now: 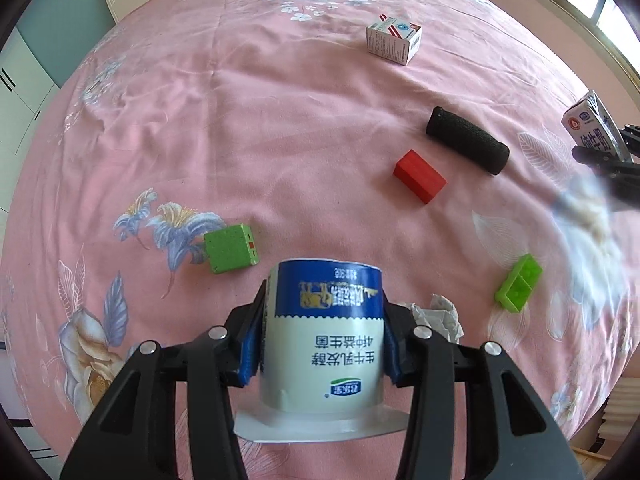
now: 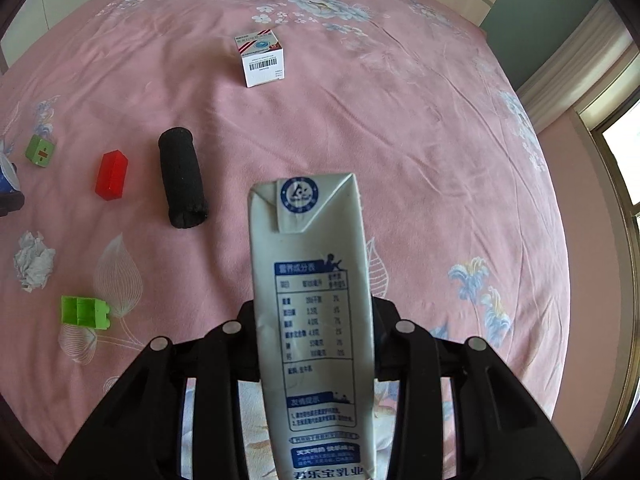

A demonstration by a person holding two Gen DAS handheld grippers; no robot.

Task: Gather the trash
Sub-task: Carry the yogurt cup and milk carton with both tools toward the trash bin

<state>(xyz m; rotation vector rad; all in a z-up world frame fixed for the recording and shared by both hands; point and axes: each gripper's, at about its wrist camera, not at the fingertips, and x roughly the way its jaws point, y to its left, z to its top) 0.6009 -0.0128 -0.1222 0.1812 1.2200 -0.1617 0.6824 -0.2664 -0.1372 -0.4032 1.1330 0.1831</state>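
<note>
On the pink floral bed (image 1: 280,128), I find collection under way but far from finished. My left claw (image 1: 324,344) is clamped on a blue-and-white yogurt cup (image 1: 324,336), held upside down with its foil lid flared out at the near end; the blue pads (image 1: 250,344) press on both sides of the cup wall. My right claw (image 2: 316,344) is closed on a white milk carton (image 2: 312,292), which runs lengthwise out between the jaws with its folded top pointing away from me. Both items appear clear of the bedspread, so I judge 2 pieces of trash to be in hand. No bin or bag shows in either view, so I cannot tell where they are to go.

Remaining on the bed:
- 1 crumpled paper ball (image 2: 34,262), just beside the left claw and well to the left of the right one;
- 1 small white printed box (image 2: 262,58), far up the bed, well apart from both claws.

Also lying there, and in my judgement not trash: a black foam roll (image 2: 182,178), a red block (image 2: 112,176), a green cube (image 1: 230,248) and a green brick (image 1: 518,288). The paper ball looks the easier next pick once a claw is freed.
</note>
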